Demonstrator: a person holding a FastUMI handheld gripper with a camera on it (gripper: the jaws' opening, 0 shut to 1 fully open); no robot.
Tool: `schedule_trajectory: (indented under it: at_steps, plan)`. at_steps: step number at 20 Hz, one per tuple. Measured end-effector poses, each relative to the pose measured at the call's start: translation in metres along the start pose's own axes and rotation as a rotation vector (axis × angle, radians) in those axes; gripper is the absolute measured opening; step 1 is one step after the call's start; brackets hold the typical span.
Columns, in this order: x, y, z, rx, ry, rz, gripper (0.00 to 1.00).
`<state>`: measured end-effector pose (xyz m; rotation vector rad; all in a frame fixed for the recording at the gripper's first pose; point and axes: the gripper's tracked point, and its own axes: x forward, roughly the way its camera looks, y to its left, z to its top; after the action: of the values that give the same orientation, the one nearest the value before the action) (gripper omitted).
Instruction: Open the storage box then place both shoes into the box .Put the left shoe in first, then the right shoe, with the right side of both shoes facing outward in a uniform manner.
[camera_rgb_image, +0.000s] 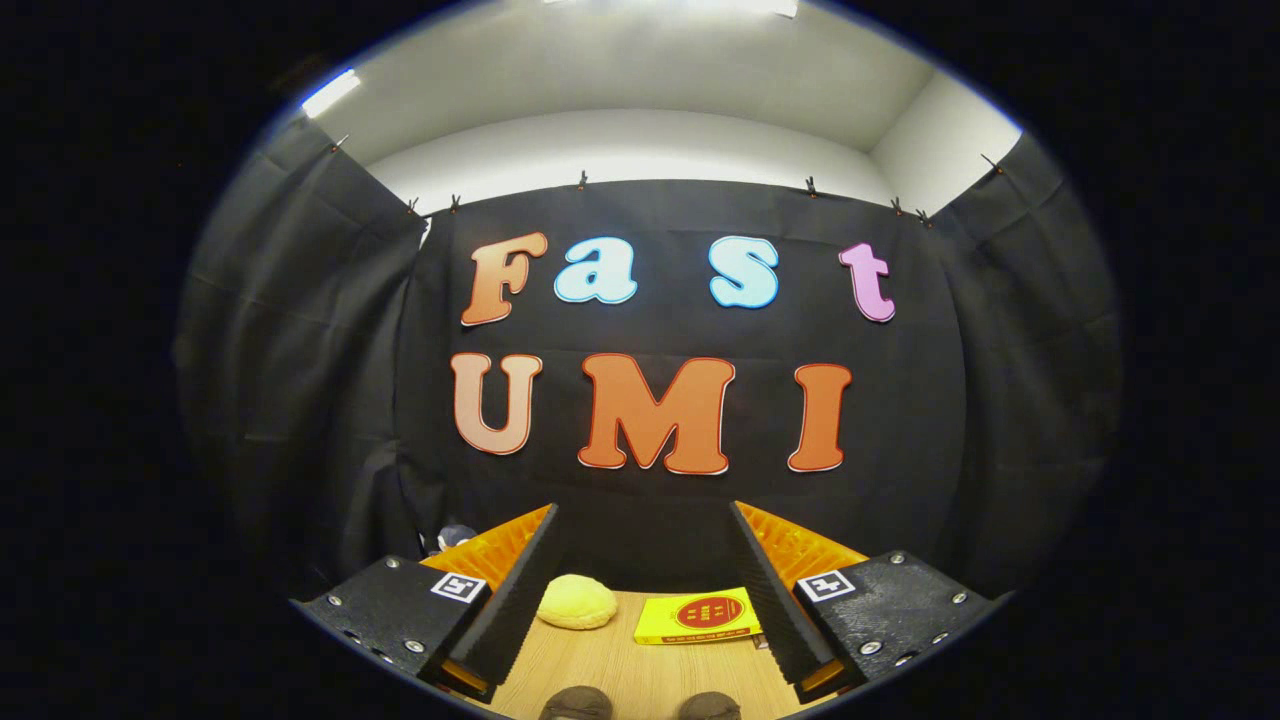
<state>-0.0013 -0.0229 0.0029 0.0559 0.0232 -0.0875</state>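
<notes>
- The gripper (642, 590), at the bottom centre of the frame, has its two fingers spread wide apart with nothing between them.
- A wooden table (620, 670) runs between the fingers toward the booth's black cloth wall (320, 400).
- A yellow, bun-shaped object (577, 603) lies on the table lower centre, just beside the left finger.
- A flat yellow box (698, 615) lies near the right finger.
- The two shoes (577, 703) show only as dark rounded tops at the bottom edge of the frame, side by side between the fingers.

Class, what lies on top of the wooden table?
On the table: a yellow bun, a yellow box, two dark shoe tips. The open tongs hide its sides.
</notes>
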Motion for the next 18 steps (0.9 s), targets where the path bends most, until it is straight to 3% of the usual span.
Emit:
schedule_trajectory:
  at_steps: [6,11,14,18]
  plan:
    - [0.007,0.02,-0.015,-0.009,0.034,0.072,0.96]
    - [0.012,0.058,-0.066,0.042,0.189,0.2,0.96]
    - [0.012,0.092,-0.109,0.094,0.343,0.313,0.98]
    - [0.011,0.121,-0.158,0.108,0.506,0.401,0.98]
